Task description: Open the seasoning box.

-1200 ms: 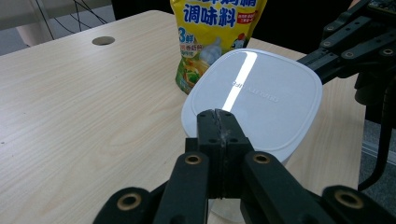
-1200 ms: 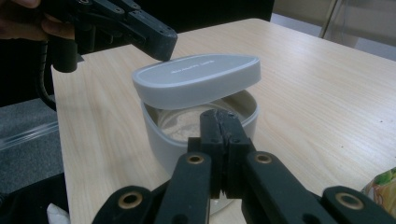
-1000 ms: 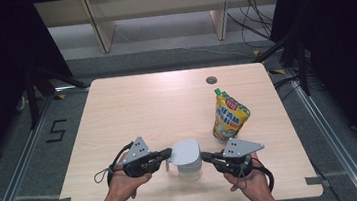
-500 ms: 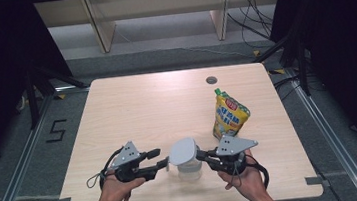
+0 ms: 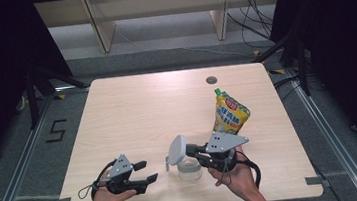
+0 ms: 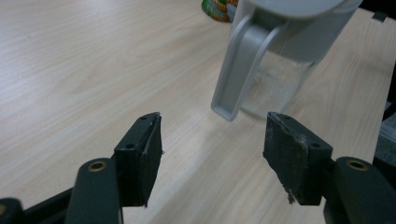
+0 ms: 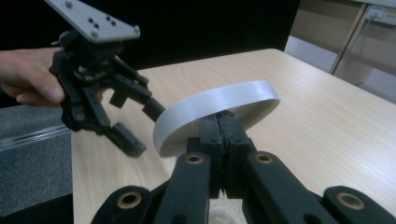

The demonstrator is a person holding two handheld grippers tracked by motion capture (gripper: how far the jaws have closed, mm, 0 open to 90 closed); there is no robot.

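Lid (image 5: 177, 149) lifted off jar (image 5: 190, 169) by right tool (image 5: 192, 152), left tool (image 5: 144, 172) opened, withdrawn left

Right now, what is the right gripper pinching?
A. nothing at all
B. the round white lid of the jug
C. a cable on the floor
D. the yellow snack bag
B. In the right gripper view, the right gripper has its jaws shut on the edge of the round white lid, tipped up above the clear jug; the yellow snack bag stands apart.

Light wood bench (image 5: 133, 115) with a cable hole (image 5: 211, 80) at the far edge. On it: clear jug (image 5: 190, 169) near the front, yellow snack pouch (image 5: 230, 115) standing right.
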